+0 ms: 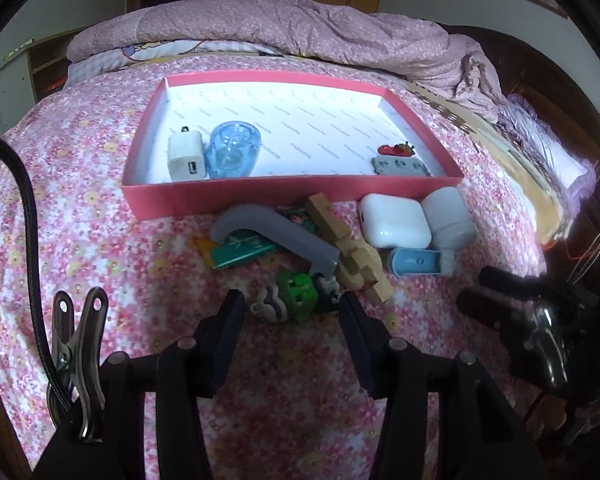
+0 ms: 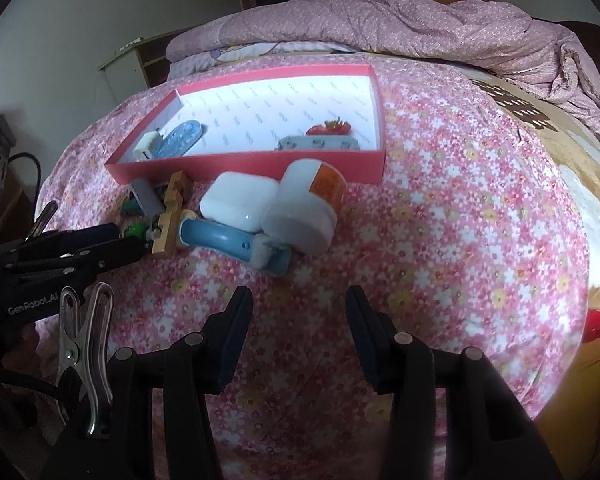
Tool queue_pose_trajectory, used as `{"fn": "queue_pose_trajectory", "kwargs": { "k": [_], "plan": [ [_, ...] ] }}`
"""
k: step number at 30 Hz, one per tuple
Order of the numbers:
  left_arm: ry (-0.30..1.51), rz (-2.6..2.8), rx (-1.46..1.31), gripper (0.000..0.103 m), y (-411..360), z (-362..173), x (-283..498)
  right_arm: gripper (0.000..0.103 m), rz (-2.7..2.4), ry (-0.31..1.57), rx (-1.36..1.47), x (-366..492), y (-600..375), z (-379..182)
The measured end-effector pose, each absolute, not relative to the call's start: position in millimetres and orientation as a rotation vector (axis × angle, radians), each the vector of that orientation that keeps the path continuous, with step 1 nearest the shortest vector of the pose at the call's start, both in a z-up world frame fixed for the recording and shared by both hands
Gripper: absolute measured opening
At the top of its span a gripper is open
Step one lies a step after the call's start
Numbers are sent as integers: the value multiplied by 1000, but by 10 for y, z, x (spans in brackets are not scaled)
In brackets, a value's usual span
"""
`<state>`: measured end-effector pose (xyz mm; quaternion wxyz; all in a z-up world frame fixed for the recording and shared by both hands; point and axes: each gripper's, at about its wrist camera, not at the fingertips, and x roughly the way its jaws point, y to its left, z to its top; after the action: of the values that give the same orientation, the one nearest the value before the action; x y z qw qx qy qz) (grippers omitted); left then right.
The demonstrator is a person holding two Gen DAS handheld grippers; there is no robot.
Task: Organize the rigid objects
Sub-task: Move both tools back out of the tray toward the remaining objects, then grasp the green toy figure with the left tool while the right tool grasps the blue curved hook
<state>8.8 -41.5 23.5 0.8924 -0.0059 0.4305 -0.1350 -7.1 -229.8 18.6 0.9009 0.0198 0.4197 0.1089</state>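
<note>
1. L gripper (image 1: 292, 308): jaws apart, nothing held, just above green toy (image 1: 298, 294) in pile.
2. R gripper (image 2: 298, 300): jaws apart, empty, near blue piece (image 2: 220, 240).
3. Pile lies beside red box (image 1: 236, 196) on floral bedsheet (image 1: 100, 240).

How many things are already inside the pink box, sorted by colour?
White: 1, the USB charger
Blue: 1, the clear blue cup
Grey: 1, the grey block
Red: 1, the strawberry piece
Total: 4, all inside the pink box
</note>
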Motion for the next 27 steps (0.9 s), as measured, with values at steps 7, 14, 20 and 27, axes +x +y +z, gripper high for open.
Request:
{"fn": "queue_pose_trajectory", "kwargs": {
  "k": [7, 14, 20, 27],
  "plan": [
    [877, -276, 1, 56, -490, 202, 140, 50, 229, 862, 42, -81, -2289, 154],
    [841, -254, 83, 59, -613, 159, 85, 50, 233, 856, 51, -95, -2294, 154],
    [813, -243, 118, 52, -641, 136, 68, 51, 233, 853, 47, -103, -2279, 152],
    [813, -262, 107, 52, -513, 176, -25, 52, 230, 856, 43, -103, -2274, 158]
  ]
}}
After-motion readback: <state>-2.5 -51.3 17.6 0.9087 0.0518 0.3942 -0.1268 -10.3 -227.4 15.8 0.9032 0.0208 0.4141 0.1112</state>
